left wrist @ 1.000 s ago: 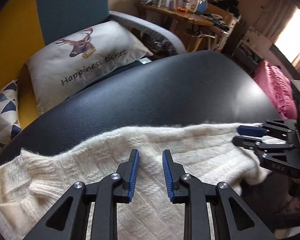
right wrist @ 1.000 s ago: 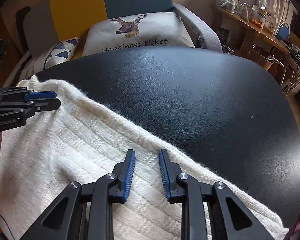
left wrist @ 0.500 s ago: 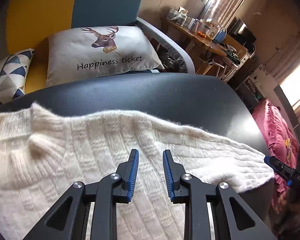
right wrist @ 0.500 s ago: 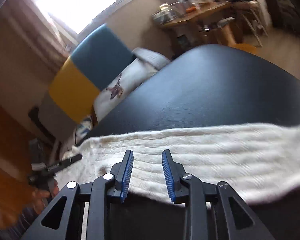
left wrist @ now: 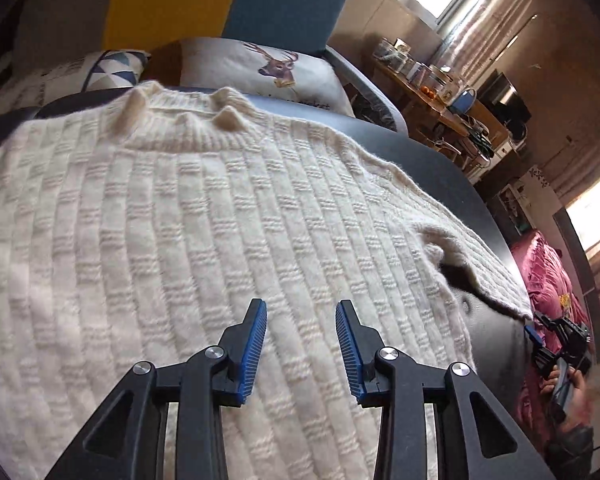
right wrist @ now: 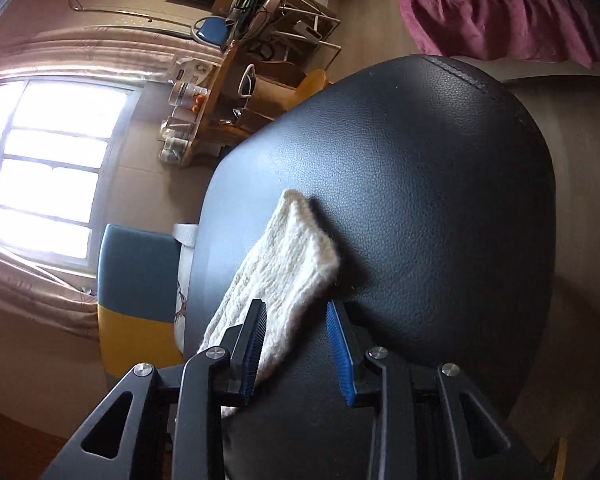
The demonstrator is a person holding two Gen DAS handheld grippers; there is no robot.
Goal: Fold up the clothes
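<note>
since a second ago both tongs have swung away from the sweater's far edge: left tongs now over the middle of the sweater body, right tongs out past the sleeve end, its view rolled sideways.

cream knit sweater lies spread flat on the black padded table, collar toward the far edge by the deer cushion, one sleeve running off to the right.

left tongs: jaws apart and opening, nothing between them; knit lies below and ahead of the tips. cannot tell if tips touch the cloth.

right tongs: jaws apart, not clamped. sleeve cuff lies on the table just ahead, its near part passing behind the left finger and reaching into the gap; right finger is clear of it, over bare black surface.

in the left view, right tongs sit small at the table's right edge, beside pink fabric.
</note>
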